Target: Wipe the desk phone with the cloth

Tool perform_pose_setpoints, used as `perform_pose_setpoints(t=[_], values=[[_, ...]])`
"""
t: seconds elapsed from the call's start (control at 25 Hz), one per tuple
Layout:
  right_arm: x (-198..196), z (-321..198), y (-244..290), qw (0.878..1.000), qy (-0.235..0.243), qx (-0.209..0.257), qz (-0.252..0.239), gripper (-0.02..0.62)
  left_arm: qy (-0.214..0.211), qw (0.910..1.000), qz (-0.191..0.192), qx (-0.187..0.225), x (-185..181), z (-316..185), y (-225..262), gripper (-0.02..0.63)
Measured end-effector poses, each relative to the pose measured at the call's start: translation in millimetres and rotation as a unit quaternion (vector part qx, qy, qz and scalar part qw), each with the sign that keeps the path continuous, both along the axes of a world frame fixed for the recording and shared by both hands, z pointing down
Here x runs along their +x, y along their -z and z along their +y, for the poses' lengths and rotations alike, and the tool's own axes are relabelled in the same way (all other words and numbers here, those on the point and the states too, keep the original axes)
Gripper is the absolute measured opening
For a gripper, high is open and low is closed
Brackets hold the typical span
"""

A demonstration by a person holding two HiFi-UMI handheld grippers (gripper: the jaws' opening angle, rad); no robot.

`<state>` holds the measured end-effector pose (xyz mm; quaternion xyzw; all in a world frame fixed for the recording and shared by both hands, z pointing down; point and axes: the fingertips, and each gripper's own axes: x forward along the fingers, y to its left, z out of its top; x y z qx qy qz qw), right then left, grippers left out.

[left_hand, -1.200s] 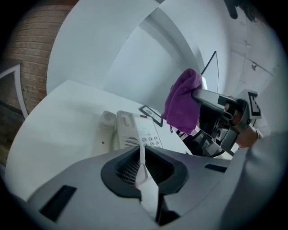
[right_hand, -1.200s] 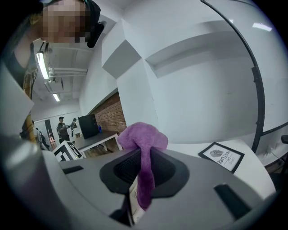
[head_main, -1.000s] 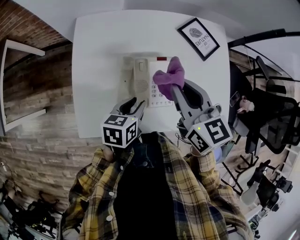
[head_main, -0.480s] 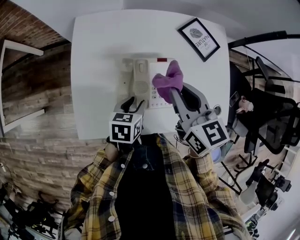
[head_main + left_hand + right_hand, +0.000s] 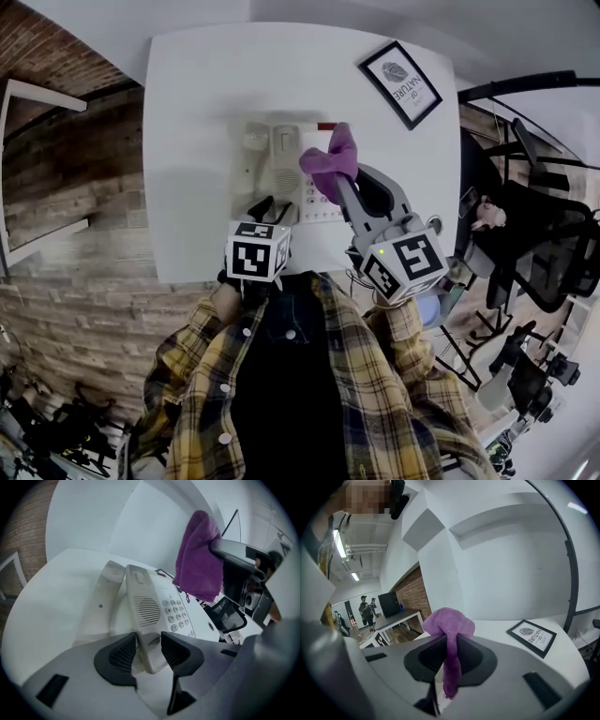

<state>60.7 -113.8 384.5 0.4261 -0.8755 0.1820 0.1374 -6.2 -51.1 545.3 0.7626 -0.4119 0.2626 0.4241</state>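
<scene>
Cloth (image 5: 330,161) held over desk phone (image 5: 314,199) near the table's (image 5: 206,94) front edge.
Left gripper view: left gripper (image 5: 149,649) released, handset (image 5: 143,606) loose between its jaws, likely to shift. Right gripper view: right gripper (image 5: 449,654) clenches the cloth; the thin pinch may slip.

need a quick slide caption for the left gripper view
Open left gripper at the near end of the desk phone; right gripper holds a purple cloth over it.
</scene>
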Motion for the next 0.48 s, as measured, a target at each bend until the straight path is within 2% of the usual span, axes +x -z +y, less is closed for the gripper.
perform_pose_setpoints(t=[0.24,0.48], values=[[-31.7,-11.1,-17.8,0.998,0.057,-0.004,0.034,0.060,-0.003,1.0000,0.001,0.000,2.8,-0.5,-0.9,0.158],[-67.5,-32.3,-44.1,0.995,0.088,-0.028,0.022,0.060,-0.003,1.0000,0.003,-0.003,1.3,0.5,-1.4,0.158]])
